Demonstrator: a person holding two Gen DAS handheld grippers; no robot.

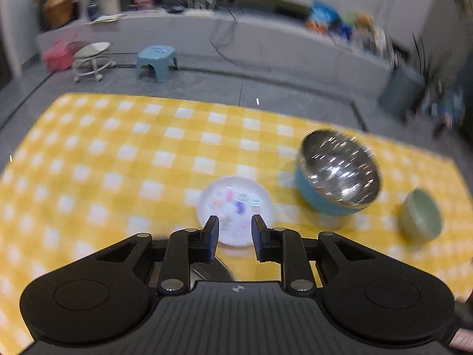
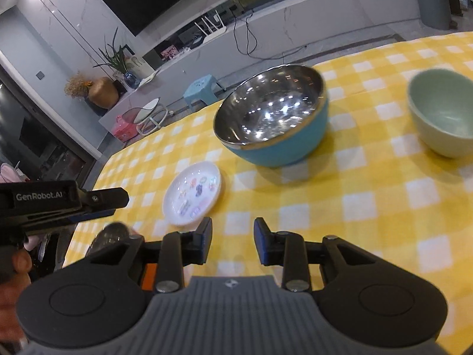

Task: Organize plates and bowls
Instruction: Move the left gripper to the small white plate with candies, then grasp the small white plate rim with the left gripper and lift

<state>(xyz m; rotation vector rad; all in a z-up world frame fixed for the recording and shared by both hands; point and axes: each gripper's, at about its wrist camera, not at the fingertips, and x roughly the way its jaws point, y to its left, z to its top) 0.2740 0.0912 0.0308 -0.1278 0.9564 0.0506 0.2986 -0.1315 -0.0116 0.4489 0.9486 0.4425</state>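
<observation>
A small white plate (image 1: 236, 207) with coloured pictures lies on the yellow checked tablecloth (image 1: 118, 153). My left gripper (image 1: 235, 230) is open and empty, hovering just above the plate's near edge. A blue bowl with a steel inside (image 1: 337, 174) stands to the right, and a small green bowl (image 1: 421, 216) farther right. In the right wrist view my right gripper (image 2: 233, 236) is open and empty above the cloth, with the plate (image 2: 193, 193) ahead left, the blue bowl (image 2: 272, 118) ahead, the green bowl (image 2: 443, 115) at right. The left gripper shows at the left (image 2: 97, 204).
A dark round object (image 1: 220, 269) lies under my left gripper near the table's front edge; it also shows in the right wrist view (image 2: 111, 235). Beyond the table's far edge are a blue stool (image 1: 155, 60) and a low grey shelf unit (image 1: 266, 29).
</observation>
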